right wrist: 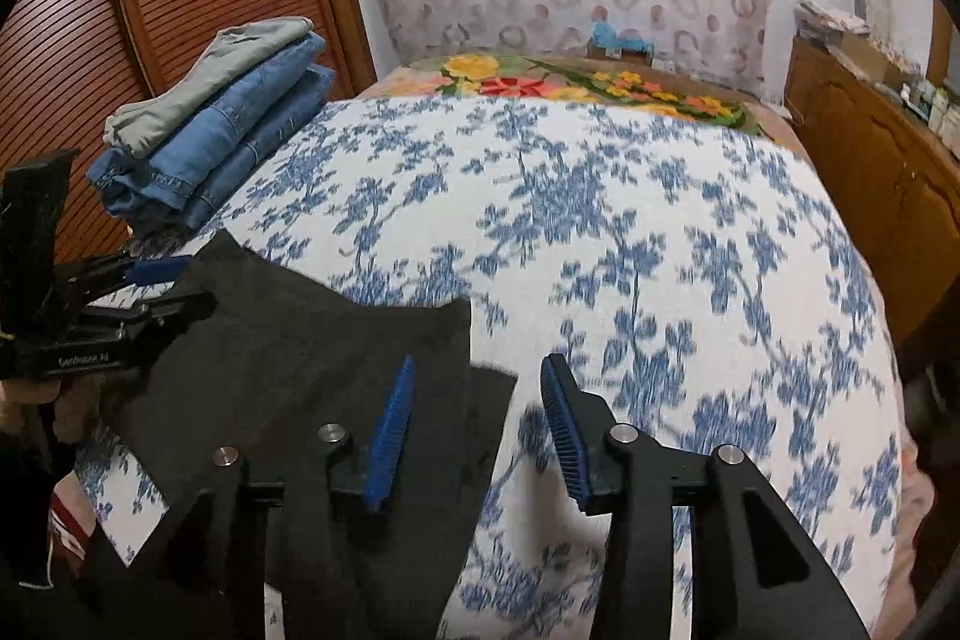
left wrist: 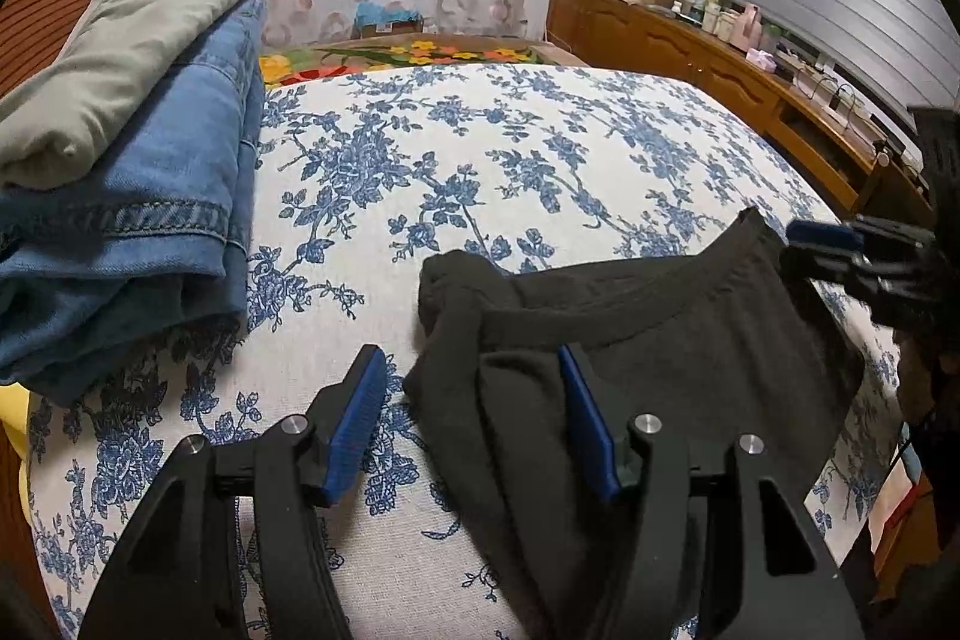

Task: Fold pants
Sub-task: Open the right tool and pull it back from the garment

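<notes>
Pants [left wrist: 630, 340] between open left gripper [left wrist: 474, 424]

The black pants [left wrist: 648, 340] ran under the left gripper [left wrist: 474, 418] and off the bottom edge of the left wrist view, so their lower part went unseen. Beyond and to the right of its fingers, the right gripper [left wrist: 840, 250] was cut by the frame edge (whether it was gripping could not be told there). In the right wrist view the floral bedspread [right wrist: 630, 232] ahead of the fingers was smeared by motion. Small items on the wooden cabinet [left wrist: 690, 40] were too tiny to identify.
</notes>
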The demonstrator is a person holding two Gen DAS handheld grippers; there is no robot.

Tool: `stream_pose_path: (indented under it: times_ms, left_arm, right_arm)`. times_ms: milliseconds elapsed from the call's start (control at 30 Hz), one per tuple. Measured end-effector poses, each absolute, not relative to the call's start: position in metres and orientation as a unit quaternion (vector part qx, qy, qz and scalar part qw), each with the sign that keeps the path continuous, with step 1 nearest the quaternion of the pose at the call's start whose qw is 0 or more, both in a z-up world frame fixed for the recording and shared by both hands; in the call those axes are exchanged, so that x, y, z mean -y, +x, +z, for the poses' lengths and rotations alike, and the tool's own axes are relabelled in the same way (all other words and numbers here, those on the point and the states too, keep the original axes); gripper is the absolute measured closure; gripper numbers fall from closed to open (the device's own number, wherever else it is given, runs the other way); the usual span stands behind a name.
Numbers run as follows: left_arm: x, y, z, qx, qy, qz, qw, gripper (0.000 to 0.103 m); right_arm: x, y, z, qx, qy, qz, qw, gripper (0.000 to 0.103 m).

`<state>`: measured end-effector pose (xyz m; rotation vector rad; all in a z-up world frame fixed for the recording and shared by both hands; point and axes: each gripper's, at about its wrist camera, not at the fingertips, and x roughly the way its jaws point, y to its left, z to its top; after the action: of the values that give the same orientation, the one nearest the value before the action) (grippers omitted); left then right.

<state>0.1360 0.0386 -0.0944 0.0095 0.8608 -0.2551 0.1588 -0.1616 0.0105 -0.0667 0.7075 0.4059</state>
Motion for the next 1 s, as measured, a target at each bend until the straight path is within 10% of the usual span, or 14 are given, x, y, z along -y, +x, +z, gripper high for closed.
stream_pose_path:
  times_ms: [667, 1000]
  left_arm:
    - [-0.040, 0.137, -0.096, -0.417, 0.002, -0.124, 0.900, 0.042]
    - [-0.020, 0.137, -0.100, -0.426, 0.052, -0.132, 0.894, 0.022]
  right_arm:
    - [0.148, 0.170, -0.004, -0.354, -0.038, 0.192, 0.915, 0.055]
    - [0.144, 0.168, -0.006, -0.352, -0.052, 0.193, 0.914, 0.048]
